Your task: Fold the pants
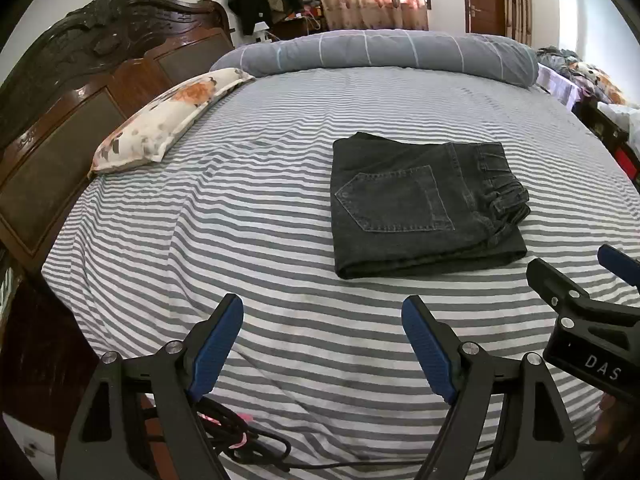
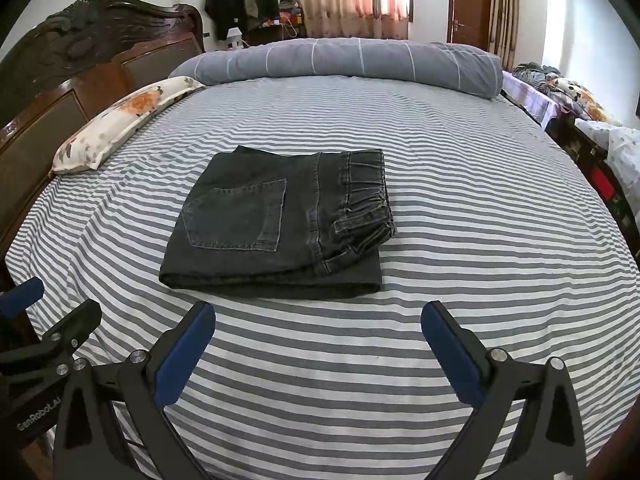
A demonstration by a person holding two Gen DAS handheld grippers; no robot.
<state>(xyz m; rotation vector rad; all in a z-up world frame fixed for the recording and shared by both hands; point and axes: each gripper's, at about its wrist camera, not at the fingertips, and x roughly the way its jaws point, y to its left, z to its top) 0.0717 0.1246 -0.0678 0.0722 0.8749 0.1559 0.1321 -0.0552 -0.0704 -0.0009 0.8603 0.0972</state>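
Note:
Dark grey denim pants (image 1: 416, 204) lie folded into a compact rectangle on the striped bed, back pocket up, waistband to the right. They also show in the right wrist view (image 2: 280, 224). My left gripper (image 1: 322, 312) is open and empty, hovering over the sheet in front of and left of the pants. My right gripper (image 2: 318, 316) is open and empty, just in front of the pants' near edge. The right gripper shows at the right edge of the left wrist view (image 1: 576, 276); the left gripper shows at the left edge of the right wrist view (image 2: 48, 304).
The bed (image 1: 240, 240) has a grey-and-white striped sheet. A floral pillow (image 1: 168, 116) lies by the carved wooden headboard (image 1: 80, 80) on the left. A rolled grey duvet (image 1: 380, 52) lies along the far side. Black cables (image 1: 248, 440) lie at the near edge.

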